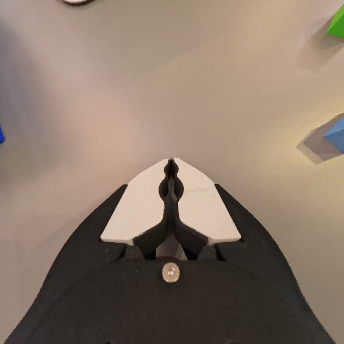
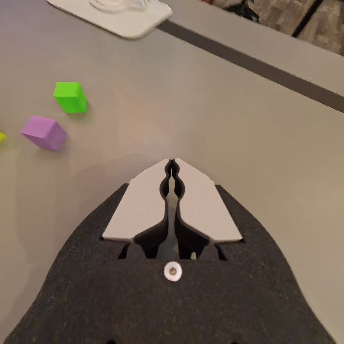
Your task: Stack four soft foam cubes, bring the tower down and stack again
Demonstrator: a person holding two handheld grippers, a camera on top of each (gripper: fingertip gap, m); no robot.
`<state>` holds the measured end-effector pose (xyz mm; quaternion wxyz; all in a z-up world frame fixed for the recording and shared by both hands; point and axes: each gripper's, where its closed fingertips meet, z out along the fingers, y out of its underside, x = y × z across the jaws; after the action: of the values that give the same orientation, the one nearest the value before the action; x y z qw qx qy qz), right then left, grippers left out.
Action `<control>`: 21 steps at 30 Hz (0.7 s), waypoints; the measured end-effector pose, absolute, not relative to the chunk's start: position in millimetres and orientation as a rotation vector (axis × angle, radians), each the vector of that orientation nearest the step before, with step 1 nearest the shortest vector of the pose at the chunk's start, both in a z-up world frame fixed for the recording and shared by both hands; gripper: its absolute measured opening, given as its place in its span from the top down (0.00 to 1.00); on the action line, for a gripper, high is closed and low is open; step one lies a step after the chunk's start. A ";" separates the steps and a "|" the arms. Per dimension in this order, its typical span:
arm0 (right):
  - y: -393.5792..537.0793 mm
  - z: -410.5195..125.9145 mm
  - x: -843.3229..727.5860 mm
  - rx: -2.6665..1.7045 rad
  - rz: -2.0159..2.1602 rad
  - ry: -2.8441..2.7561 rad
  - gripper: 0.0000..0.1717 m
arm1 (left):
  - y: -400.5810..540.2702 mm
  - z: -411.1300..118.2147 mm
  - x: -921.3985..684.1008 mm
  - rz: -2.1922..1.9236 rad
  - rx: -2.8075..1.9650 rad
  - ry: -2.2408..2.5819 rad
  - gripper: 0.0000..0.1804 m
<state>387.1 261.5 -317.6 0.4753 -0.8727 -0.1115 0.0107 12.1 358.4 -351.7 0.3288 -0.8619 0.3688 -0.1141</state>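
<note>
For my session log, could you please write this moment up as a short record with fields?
surface: grey table
left tongs: shut, nothing held
right tongs: shut, nothing held
cubes in right wrist view: green cube and purple cube, apart, lying on the table to the left
cubes in left wrist view: light blue cube at the right edge
tower: none standing in view
other: white mat at the far side

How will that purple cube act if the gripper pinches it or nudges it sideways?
The purple cube looks like matte foam, so it would probably squash slightly and feel light. Its flat faces suggest it would slide or tumble rather than roll. The matte surface likely grips well.
</note>
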 end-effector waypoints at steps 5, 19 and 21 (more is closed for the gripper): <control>249.6 -260.3 310.7 -1.838 0.298 -0.565 1.00 | 352.0 -352.1 19.4 -0.410 -2.213 1.020 1.00; 241.7 -289.7 181.2 -1.915 0.201 -1.314 0.81 | 352.7 -352.0 24.6 -0.473 -2.204 1.049 1.00; 245.4 -302.1 179.2 -1.957 0.126 -1.428 0.79 | 352.7 -352.0 24.7 -0.470 -2.202 1.050 1.00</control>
<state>179.2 245.4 -302.1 0.3501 -0.7556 -0.5515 0.0485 24.7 352.7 -352.0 0.3226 -0.8389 0.4000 -0.1792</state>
